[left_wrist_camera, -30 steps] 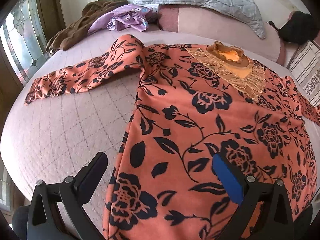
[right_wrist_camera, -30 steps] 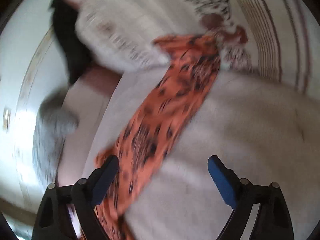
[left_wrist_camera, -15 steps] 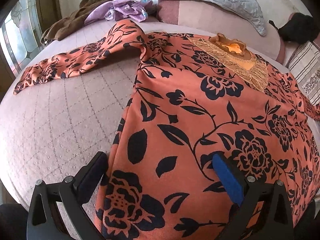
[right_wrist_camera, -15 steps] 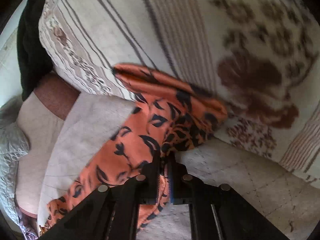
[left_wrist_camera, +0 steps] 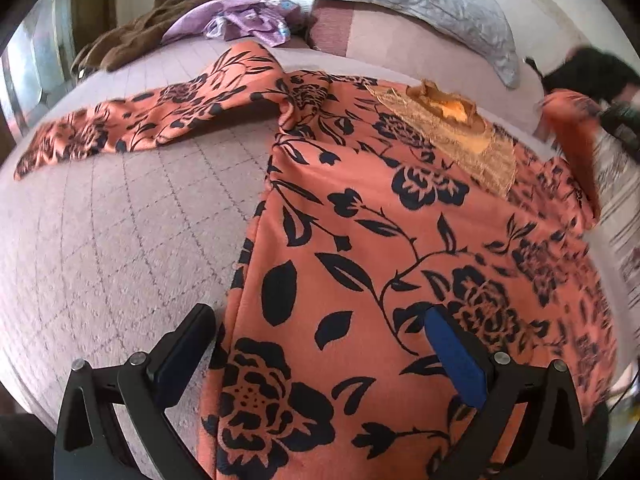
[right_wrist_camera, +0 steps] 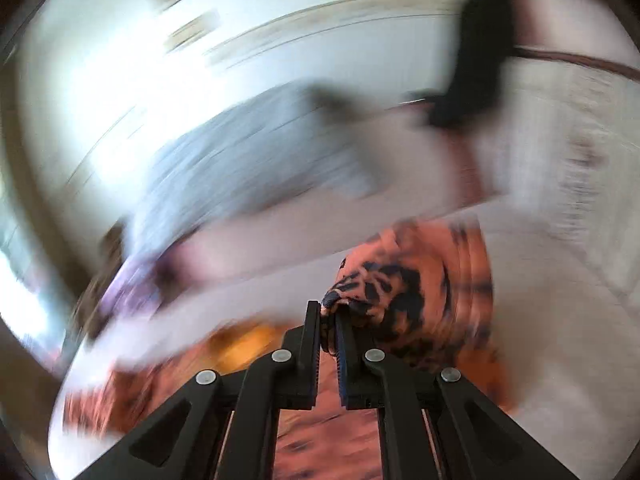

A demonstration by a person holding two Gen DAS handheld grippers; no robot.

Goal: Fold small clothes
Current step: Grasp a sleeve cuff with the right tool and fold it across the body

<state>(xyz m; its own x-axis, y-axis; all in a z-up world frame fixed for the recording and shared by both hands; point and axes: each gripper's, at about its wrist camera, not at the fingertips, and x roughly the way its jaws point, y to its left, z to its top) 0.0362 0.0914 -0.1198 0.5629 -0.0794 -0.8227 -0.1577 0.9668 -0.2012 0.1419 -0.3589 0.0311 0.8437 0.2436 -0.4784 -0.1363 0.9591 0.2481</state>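
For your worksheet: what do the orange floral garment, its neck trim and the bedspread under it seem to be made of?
Orange floral garment: probably soft matte knit, draping without shine.
Neck trim: looks like tan lace or openwork, with a frayed edge.
Bedspread: pale quilted fabric, stitched in a grid.

The left wrist view looked steeply down past its jaws, close over the dress (left_wrist_camera: 360, 240) on the bed (left_wrist_camera: 100, 240). The right, blurred, shared that dress (right_wrist_camera: 400, 292) just beyond its jaws.

One orange floral garment (left_wrist_camera: 360, 240), two grippers (left (left_wrist_camera: 320, 352), right (right_wrist_camera: 329, 320)), one grey pillow (left_wrist_camera: 400, 4).
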